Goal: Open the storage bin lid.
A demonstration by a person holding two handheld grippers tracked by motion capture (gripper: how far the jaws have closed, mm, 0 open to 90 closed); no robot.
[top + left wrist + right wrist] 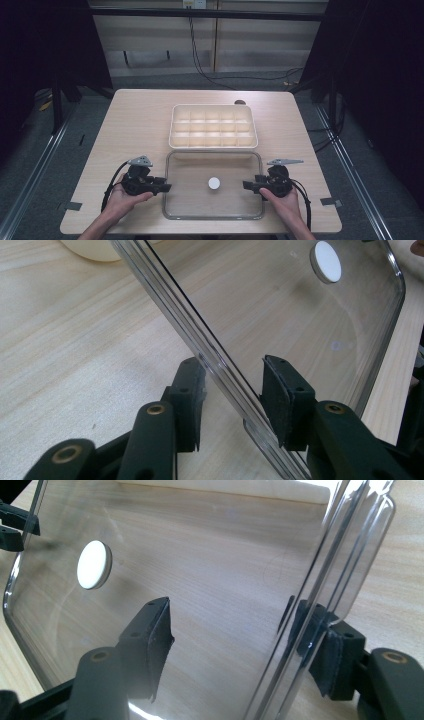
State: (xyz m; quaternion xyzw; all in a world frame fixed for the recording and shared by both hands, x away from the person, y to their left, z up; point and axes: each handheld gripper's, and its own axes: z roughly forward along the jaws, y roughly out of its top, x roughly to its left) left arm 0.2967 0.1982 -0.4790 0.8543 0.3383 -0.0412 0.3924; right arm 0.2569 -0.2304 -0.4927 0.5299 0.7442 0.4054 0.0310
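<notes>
Clear lid (214, 186) flat on table (140, 115). My left gripper (165, 187) and right gripper (247, 185) straddle its rims, jaws parted, not gripping. Withdraw level, without dragging.

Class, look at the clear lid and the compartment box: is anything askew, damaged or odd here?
Nothing stands out. The clear lid lies flat and square on the table, before the empty compartment box; both look undamaged, nothing spilled.
</notes>
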